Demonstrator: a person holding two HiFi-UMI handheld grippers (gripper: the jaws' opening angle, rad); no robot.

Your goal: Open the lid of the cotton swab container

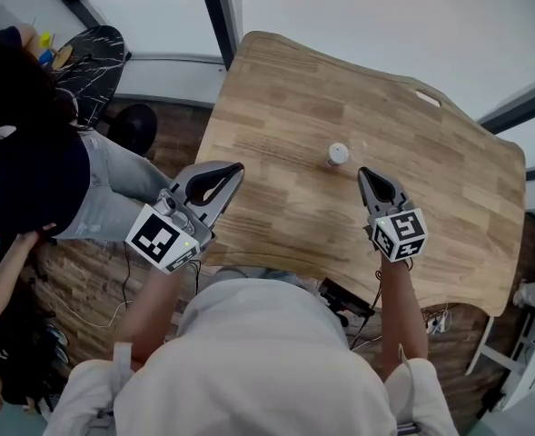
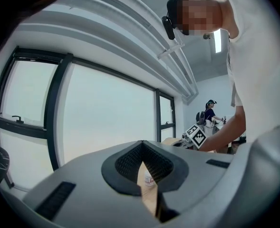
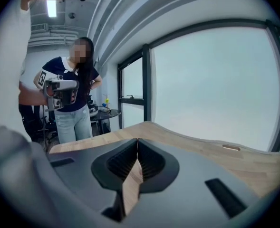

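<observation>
cotton swab container (image 1: 338, 154) near right gripper (image 1: 364, 172), apart from left gripper (image 1: 237, 167)

Cotton swab container (image 1: 338, 154): one small white cylinder with a reddish mark on its label. Stands upright, alone, near the middle of the wooden surface (image 1: 276, 107), at 2 o'clock from the head view's centre. Round pale lid (image 1: 338, 150) sits on top.
</observation>
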